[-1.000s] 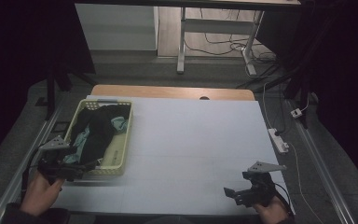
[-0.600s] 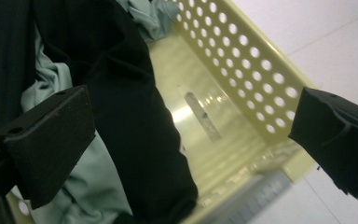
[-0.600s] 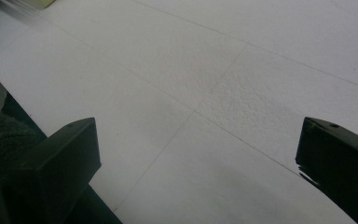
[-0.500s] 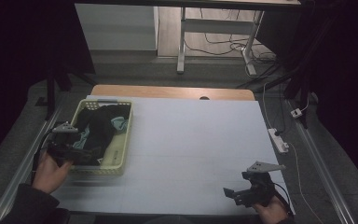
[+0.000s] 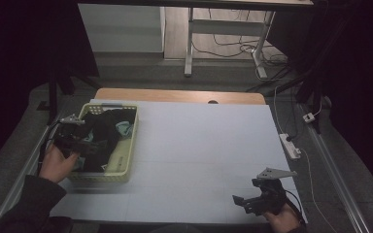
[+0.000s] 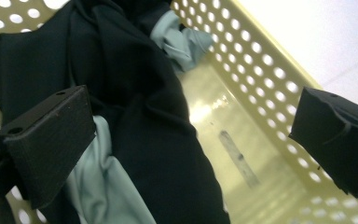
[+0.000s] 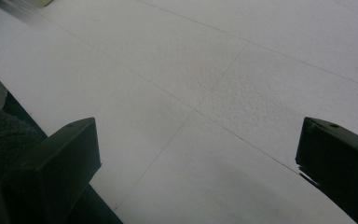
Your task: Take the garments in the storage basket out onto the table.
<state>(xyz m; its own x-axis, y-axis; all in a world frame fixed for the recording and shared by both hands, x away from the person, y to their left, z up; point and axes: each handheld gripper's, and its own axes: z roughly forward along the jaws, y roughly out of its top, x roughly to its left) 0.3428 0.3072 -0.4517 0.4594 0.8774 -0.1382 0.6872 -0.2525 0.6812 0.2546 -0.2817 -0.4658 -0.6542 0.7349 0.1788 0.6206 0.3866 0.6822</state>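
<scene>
A heap of dark clothing (image 6: 135,121) lay in the pale yellow perforated basket (image 5: 126,145) at the left side of the table, with a light blue-green garment (image 6: 100,186) tucked partly under and beside it; more pale blue-green cloth (image 6: 182,39) poked out at the basket's far end. The clothes filled the basket's left half and left its bare floor showing along the right wall, probably because they had been dropped in loosely rather than folded.

The left gripper (image 6: 191,135) hung just over the basket's left rim, pointed down into the pile. Its jaws stood wide apart and held nothing; one jaw was above the dark cloth and the blue-green fabric, the other above the bare floor and the right wall. That wide spread looked suited to taking a thick bunch of cloth in one bite. In the high view the same left gripper (image 5: 73,136) sat over the basket's near-left part, the hand behind it.

The right gripper (image 5: 257,199) waited well apart at the near right corner of the white table (image 5: 204,145), low over the bare surface, its jaws likewise wide apart and empty, seemingly kept ready to receive or spread a garment.
</scene>
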